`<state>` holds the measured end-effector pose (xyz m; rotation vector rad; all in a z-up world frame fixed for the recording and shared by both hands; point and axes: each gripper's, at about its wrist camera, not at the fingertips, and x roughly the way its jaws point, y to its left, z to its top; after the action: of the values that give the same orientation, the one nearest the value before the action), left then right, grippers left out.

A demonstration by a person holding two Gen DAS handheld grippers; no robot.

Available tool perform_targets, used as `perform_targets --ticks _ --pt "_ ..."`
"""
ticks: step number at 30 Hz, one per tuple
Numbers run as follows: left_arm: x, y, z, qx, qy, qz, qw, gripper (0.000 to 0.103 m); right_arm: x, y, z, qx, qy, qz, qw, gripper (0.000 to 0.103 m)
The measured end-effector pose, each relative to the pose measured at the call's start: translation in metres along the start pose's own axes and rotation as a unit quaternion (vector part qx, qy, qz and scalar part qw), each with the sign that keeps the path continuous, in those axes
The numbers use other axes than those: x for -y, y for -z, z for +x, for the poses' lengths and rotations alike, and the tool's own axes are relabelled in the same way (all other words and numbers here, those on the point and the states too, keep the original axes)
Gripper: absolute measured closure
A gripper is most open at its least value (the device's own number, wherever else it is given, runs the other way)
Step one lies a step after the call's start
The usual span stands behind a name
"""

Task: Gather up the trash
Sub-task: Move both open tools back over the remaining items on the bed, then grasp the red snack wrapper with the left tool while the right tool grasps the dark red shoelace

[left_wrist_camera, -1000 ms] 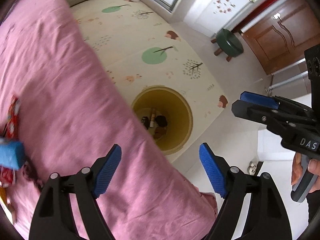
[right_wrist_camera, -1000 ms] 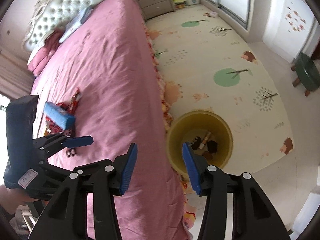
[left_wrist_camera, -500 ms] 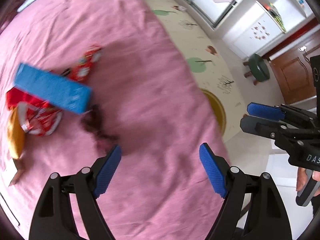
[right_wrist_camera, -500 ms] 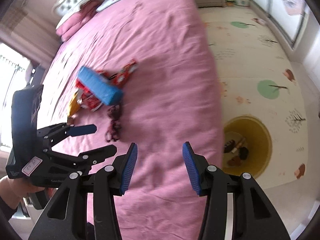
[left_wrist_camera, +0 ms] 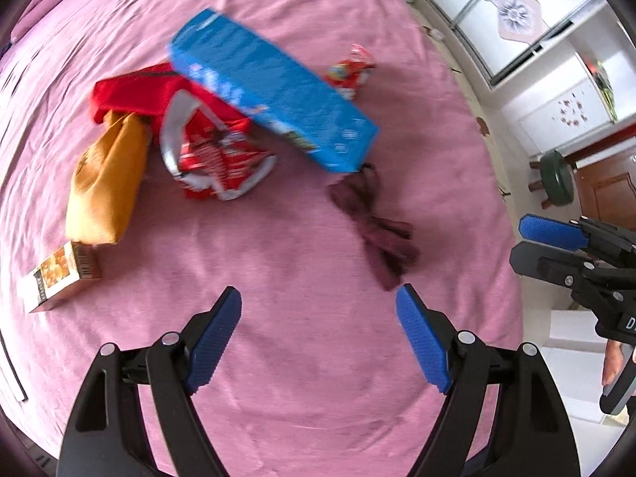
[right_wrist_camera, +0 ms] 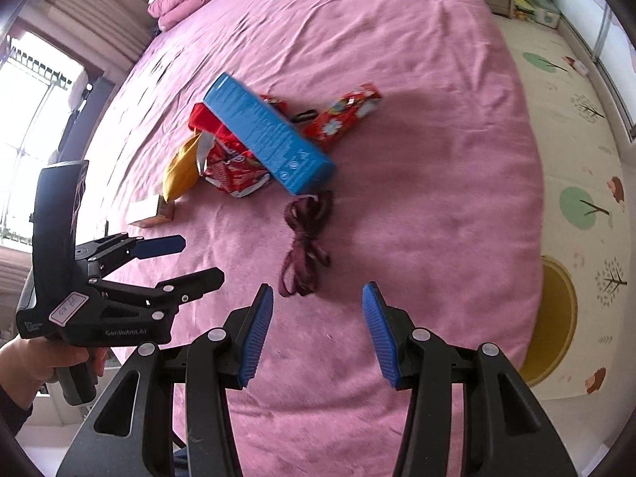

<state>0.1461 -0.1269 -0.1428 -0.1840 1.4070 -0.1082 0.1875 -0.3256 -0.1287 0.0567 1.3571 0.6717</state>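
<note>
Left wrist view: the left tongs point(left_wrist_camera: 318, 342) hang spread wide and empty over a pink bed point(left_wrist_camera: 298, 389), with bare bedspread between and below the blue pads. The trash lies ahead in a loose cluster: a dark maroon ribbon point(left_wrist_camera: 377, 230) nearest, just beyond the right pad; a long blue box point(left_wrist_camera: 270, 91) resting tilted across a red-and-white wrapper point(left_wrist_camera: 214, 159); a yellow pouch point(left_wrist_camera: 107, 183) to its left; a small printed carton point(left_wrist_camera: 59, 274) apart at the far left; a small red packet point(left_wrist_camera: 351, 71) behind the box. The right tongs point(left_wrist_camera: 552, 246) enter at the right edge, over the bed's side, parted and empty.

Right wrist view: the right tongs point(right_wrist_camera: 318, 330) are spread and empty, with the ribbon point(right_wrist_camera: 304, 246) just ahead between the pads. The blue box point(right_wrist_camera: 266, 131) and wrappers lie beyond it. The left tongs point(right_wrist_camera: 187, 258) hover at left, open. Past the bed's right edge, on a patterned floor mat point(right_wrist_camera: 580, 127), sits a yellow bin point(right_wrist_camera: 556, 318), partly hidden by the bed.
</note>
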Motion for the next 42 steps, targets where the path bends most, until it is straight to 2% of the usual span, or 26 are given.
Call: perform_targets --ticks 7,12,20,25,30,32,34,37,38,40,42 --pt "-0.037 -0.006 0.013 -0.005 0.007 -0.036 0.9993 0.023 -0.011 -0.013 0.033 -0.027 0.003 -0.005 1.0 0.056" --pt "-0.056 -0.018 0.025 -0.012 0.01 -0.043 0.999 0.023 -0.012 -0.023 0.061 -0.05 0.003 0.004 0.999 0.056" --pt "-0.078 -0.043 0.041 -0.016 0.011 -0.048 0.9987 0.023 -0.016 -0.036 0.092 -0.075 0.02 -0.008 0.997 0.054" --pt "-0.085 -0.06 0.049 -0.019 0.019 -0.05 0.9984 0.023 -0.006 -0.04 0.114 -0.103 0.03 0.009 0.994 0.052" --pt "-0.084 -0.074 0.051 -0.019 0.035 -0.055 0.9977 0.023 -0.002 -0.042 0.123 -0.119 0.03 0.013 0.992 0.052" --pt "-0.087 -0.075 0.051 -0.019 0.041 -0.064 0.9969 0.023 -0.003 -0.041 0.125 -0.12 0.032 0.007 0.992 0.055" --pt "-0.095 -0.072 0.05 -0.02 0.047 -0.083 0.9952 0.027 -0.004 -0.043 0.127 -0.123 0.036 0.003 0.992 0.058" --pt "-0.099 -0.079 0.054 -0.026 0.045 -0.1 0.9936 0.042 -0.004 -0.043 0.13 -0.124 0.032 0.006 0.992 0.063" --pt "-0.099 -0.081 0.055 -0.027 0.04 -0.099 0.9939 0.051 -0.005 -0.048 0.134 -0.126 0.028 0.006 0.992 0.069" --pt "-0.096 -0.088 0.058 -0.027 0.034 -0.093 0.9948 0.055 -0.004 -0.048 0.133 -0.126 0.016 0.006 0.992 0.078" --pt "-0.092 -0.088 0.056 -0.027 0.027 -0.082 0.9959 0.064 -0.004 -0.049 0.131 -0.124 0.017 -0.003 0.992 0.079"
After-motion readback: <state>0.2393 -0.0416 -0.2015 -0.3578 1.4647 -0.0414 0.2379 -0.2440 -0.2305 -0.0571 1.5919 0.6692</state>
